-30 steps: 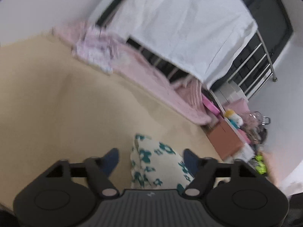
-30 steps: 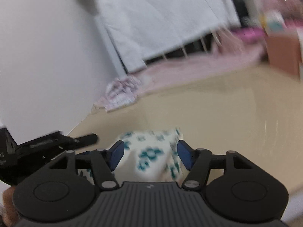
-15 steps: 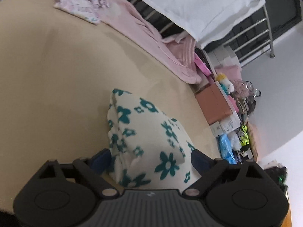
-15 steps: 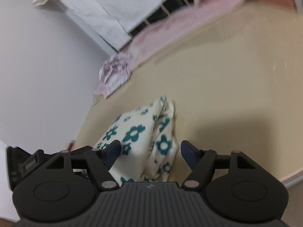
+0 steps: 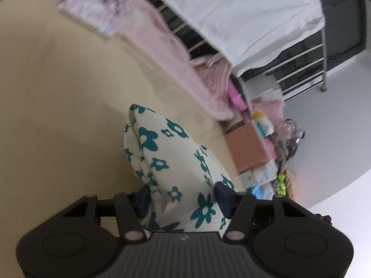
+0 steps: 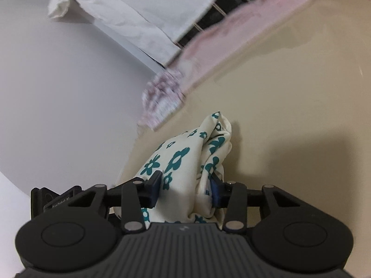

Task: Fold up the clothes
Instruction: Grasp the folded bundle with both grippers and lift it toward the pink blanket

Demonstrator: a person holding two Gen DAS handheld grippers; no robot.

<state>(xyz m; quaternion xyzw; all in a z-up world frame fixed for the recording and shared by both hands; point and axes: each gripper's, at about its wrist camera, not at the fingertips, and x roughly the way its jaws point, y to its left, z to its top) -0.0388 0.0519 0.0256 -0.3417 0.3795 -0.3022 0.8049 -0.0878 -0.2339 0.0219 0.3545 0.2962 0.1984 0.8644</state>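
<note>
A cream garment with teal flowers (image 5: 167, 157) lies bunched on the beige table (image 5: 58, 115). My left gripper (image 5: 183, 197) has its blue fingers pressed against both sides of the cloth's near end. In the right wrist view the same garment (image 6: 185, 159) rises in a fold, and my right gripper (image 6: 186, 186) is closed in on a thick bunch of it. The cloth's near ends are hidden behind the gripper bodies.
A pink towel (image 5: 176, 58) and a pink patterned garment (image 5: 97, 7) lie along the table's far edge. A white sheet (image 5: 243, 16) hangs over a metal rack behind. A brown box (image 5: 248, 148) and clutter stand off the right end. The left gripper's body (image 6: 55, 201) shows at lower left.
Both grippers have narrowed from wide open onto the flowered garment, which now bunches up between the fingers. Both cameras have tilted and moved closer over the cloth.
</note>
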